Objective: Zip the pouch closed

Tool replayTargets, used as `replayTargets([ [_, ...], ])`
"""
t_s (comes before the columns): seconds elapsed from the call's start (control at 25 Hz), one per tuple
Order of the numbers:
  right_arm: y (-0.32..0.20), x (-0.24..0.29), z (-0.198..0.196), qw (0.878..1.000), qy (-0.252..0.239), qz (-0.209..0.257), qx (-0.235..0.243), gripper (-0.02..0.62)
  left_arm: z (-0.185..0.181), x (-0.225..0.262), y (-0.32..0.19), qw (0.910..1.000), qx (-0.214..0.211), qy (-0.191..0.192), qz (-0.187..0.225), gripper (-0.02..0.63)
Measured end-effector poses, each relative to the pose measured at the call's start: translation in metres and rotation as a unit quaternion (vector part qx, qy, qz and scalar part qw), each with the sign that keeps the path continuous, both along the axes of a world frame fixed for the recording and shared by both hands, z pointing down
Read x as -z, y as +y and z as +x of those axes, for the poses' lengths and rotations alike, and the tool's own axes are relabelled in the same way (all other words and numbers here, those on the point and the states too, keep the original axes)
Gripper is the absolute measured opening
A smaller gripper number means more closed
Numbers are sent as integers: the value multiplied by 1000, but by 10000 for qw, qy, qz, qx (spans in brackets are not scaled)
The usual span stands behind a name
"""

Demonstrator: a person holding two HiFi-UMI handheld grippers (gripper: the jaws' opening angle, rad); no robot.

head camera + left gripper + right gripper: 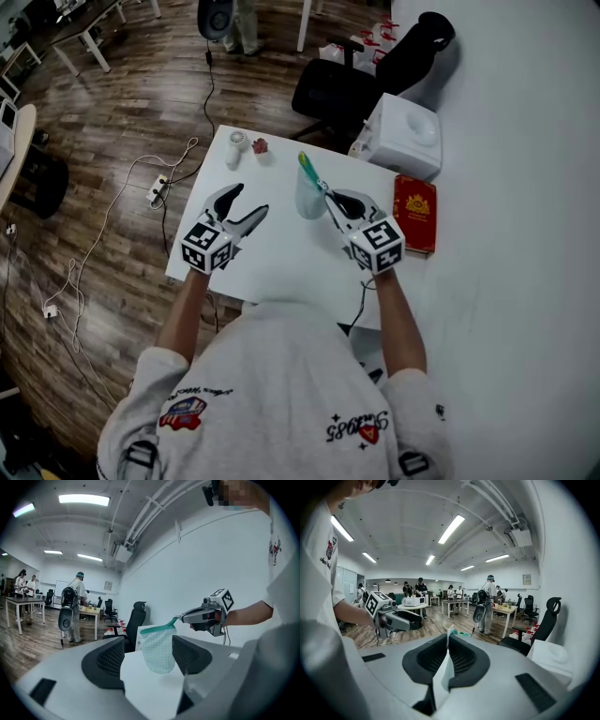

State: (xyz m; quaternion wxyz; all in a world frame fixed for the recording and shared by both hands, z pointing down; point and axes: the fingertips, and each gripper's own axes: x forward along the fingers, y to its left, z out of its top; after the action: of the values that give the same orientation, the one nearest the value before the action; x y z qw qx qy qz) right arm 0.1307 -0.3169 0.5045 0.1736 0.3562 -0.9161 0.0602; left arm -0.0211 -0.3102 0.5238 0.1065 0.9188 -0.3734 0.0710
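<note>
**Head view.** I log a white table at centre frame. My left gripper is left of centre above the tabletop, claw wide, nothing in it. My right gripper is right of centre, claw pinched shut on the teal zip end of the pouch. The pouch is pale mesh and hangs from the claw tips over the middle of the table, between the two grippers. A red book lies at the table's right edge and a white box stands at the upper right corner. A small white item and a small red item are near the upper left corner. A black chair is beyond the table, and a power strip lies on the wood floor to the left.

**Left gripper view.** The left gripper shows both pads well apart, gripping nothing. Beyond them, at centre frame, the pouch dangles with its teal edge on top, held at its upper right corner by the right gripper. I cannot tell whether its lower end touches the table.

**Right gripper view.** The right gripper has its pads closed on the pouch, seen edge-on as a thin pale strip at lower centre. The left gripper sits at middle left, apart from the pouch.
</note>
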Motion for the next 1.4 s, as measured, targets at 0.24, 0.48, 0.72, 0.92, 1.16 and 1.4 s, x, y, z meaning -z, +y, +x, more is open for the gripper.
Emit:
replayTargets([
  [0.24, 4, 3, -2, 10000, 32, -22, -27, 21, -6, 3, 0, 10000, 22, 38, -7, 313],
  [0.48, 12, -2, -3, 10000, 51, -54, 14, 21, -2, 11, 6, 9978, -331, 567, -53, 313],
  [0.72, 18, 0, -6, 9999, 71, -25, 74, 21, 14, 14, 10, 9952, -726, 650, -68, 313],
  [0.92, 27, 2, -13, 9994, 243, 14, 259, 21, 33, 20, 20, 9878, -1273, 859, -244, 313],
  [1.16, 40, 2, -20, 9981, 291, -93, 539, 21, 69, 20, 40, 9662, -2299, 967, -654, 313],
  [1.4, 51, 6, -27, 9966, 346, -112, 745, 21, 91, 24, 44, 9551, -2551, 1269, -817, 295],
])
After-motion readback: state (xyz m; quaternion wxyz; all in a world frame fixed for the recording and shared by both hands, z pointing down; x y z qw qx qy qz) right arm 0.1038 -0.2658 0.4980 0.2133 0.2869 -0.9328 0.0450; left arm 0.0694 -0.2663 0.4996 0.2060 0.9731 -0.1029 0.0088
